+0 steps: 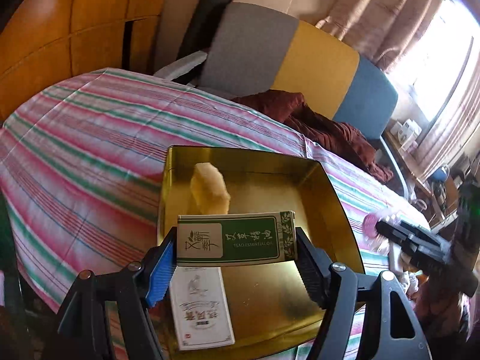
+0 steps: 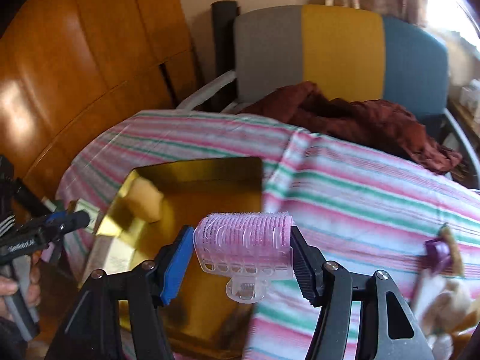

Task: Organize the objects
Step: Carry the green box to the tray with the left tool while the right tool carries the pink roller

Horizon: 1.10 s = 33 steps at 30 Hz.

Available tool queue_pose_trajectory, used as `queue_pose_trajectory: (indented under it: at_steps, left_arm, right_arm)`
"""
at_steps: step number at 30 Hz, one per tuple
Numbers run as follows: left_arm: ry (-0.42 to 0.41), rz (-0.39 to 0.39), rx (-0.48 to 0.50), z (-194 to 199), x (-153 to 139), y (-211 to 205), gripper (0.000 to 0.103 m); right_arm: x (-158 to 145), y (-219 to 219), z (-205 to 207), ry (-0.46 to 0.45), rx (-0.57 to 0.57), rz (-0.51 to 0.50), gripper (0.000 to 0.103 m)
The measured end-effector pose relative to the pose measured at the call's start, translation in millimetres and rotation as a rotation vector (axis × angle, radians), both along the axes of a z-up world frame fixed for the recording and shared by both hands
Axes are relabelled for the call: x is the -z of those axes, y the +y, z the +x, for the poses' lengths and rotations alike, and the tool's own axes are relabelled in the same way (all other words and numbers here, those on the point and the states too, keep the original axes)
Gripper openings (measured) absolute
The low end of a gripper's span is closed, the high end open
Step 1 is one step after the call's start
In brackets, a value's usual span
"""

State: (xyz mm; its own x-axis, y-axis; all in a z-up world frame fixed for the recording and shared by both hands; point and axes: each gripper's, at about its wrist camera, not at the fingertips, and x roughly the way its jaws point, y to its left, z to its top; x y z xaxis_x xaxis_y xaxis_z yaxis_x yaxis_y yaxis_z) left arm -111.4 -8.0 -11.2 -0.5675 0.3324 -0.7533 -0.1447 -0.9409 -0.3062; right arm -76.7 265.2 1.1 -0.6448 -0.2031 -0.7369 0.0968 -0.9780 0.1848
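Observation:
My left gripper [image 1: 237, 244] is shut on a green and white essential oil box [image 1: 237, 240], held above the gold tin tray [image 1: 339, 210]. In the tray lie a pale yellow sponge [image 1: 210, 189] and a white printed box [image 1: 201, 306]. My right gripper [image 2: 240, 247] is shut on a pink hair roller [image 2: 243, 237], held over the tray's right edge [image 2: 210, 165]. The sponge [image 2: 144, 199] also shows in the right wrist view. The right gripper shows at the right of the left wrist view [image 1: 381, 228], and the left gripper at the left of the right wrist view [image 2: 81, 219].
The tray sits on a pink, green and white striped cloth [image 1: 90, 138]. A dark red garment [image 1: 330, 126] lies at the cloth's far edge before a grey, yellow and blue chair [image 1: 315, 69]. A purple item [image 2: 438, 252] and pale objects lie at the right. Wooden panels [image 2: 75, 75] stand left.

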Motion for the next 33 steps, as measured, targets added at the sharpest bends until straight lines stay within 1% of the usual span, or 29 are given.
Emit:
queue_pose_trajectory:
  at_steps: [6,11,13,17,19,21,22,25,28,30,31,33]
  left_arm:
    - [-0.009,0.033,0.014,10.5,2.3,-9.0,0.073]
    - [0.012,0.068,0.057,18.1,-3.2,0.0,0.073]
    - [0.01,0.092,0.081,20.0,-4.1,5.2,0.073]
    - [0.006,0.106,0.153,28.1,-3.1,20.6,0.074]
    - [-0.003,0.12,0.178,31.2,-1.1,25.3,0.075]
    - [-0.006,0.1,0.186,35.3,0.6,28.9,0.075]
    - [-0.008,0.091,0.183,36.9,1.8,29.4,0.075]
    - [-0.036,0.077,0.19,42.0,10.6,29.1,0.075]
    - [-0.065,0.04,0.187,45.4,21.6,28.9,0.076]
    - [-0.069,0.021,0.186,48.3,25.5,27.4,0.078]
    - [-0.067,0.019,0.182,49.1,26.5,27.1,0.081]
    - [-0.072,0.029,0.185,49.0,27.2,26.5,0.083]
  right_arm:
    - [16.8,-28.2,13.8,-0.047,-0.053,-0.012,0.063]
    - [26.8,-36.7,21.8,-0.075,-0.06,-0.015,0.063]
    - [29.1,-39.6,24.0,-0.082,-0.065,-0.021,0.063]
    - [35.2,-50.3,28.2,-0.097,-0.094,-0.031,0.064]
    - [39.9,-55.7,29.3,-0.115,-0.128,-0.057,0.064]
    - [44.4,-62.3,32.5,-0.127,-0.169,-0.076,0.068]
    - [47.0,-66.2,34.3,-0.131,-0.183,-0.074,0.073]
    - [54.8,-71.2,38.1,-0.151,-0.206,-0.09,0.073]
    - [57.9,-68.6,41.3,-0.154,-0.194,-0.1,0.073]
    - [57.8,-64.9,43.8,-0.152,-0.177,-0.1,0.077]
    - [57.4,-63.3,45.6,-0.149,-0.168,-0.095,0.079]
    - [55.0,-59.8,50.2,-0.141,-0.15,-0.085,0.082]
